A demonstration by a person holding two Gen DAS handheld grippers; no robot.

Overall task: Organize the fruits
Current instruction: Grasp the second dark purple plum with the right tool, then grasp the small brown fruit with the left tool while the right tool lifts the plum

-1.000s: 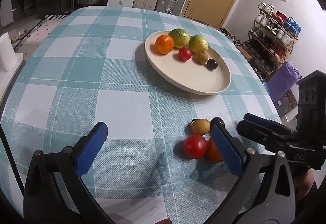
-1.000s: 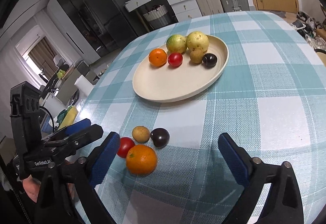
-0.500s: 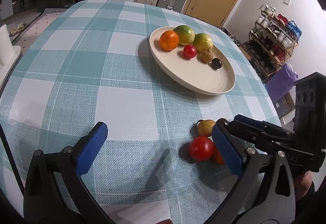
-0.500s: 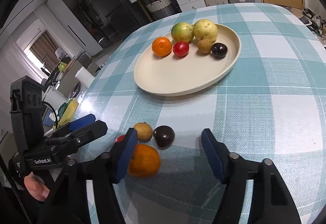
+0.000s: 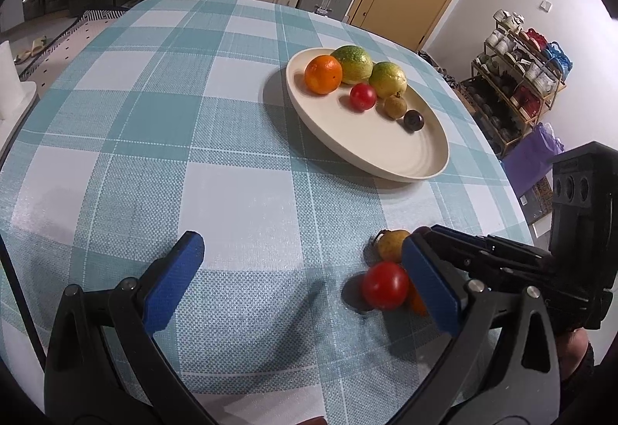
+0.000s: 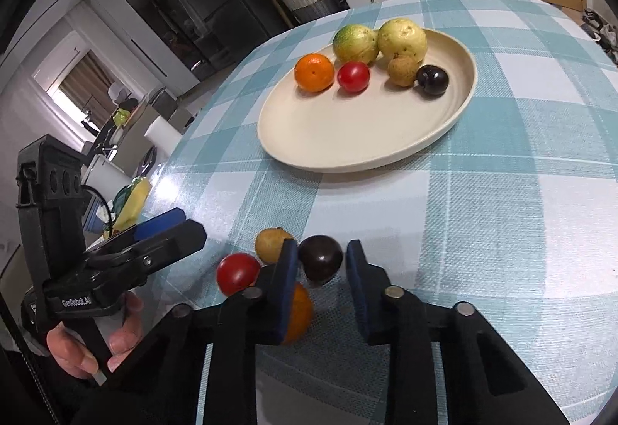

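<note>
A cream plate (image 6: pixel 370 143) on the checked tablecloth holds an orange, two green-yellow fruits, a red tomato, a brown fruit and a dark plum. Several loose fruits lie near the table's front: a red tomato (image 6: pixel 237 272), a brown fruit (image 6: pixel 270 244), an orange (image 6: pixel 299 313) and a dark plum (image 6: pixel 320 257). My right gripper (image 6: pixel 322 290) has its jaws narrowed around the loose plum, with a small gap on the right side. My left gripper (image 5: pixel 305 286) is wide open and empty, its right finger beside the loose tomato (image 5: pixel 385 285).
The plate also shows in the left wrist view (image 5: pixel 386 154). The table edge runs close behind the loose fruits. A shoe rack (image 5: pixel 517 77) and purple bag stand past the right edge. Suitcases and drawers stand beyond the far side.
My right gripper moved forward and its jaws narrowed from wide open to closely around the loose dark plum. My left gripper stayed open and shifted slightly.
</note>
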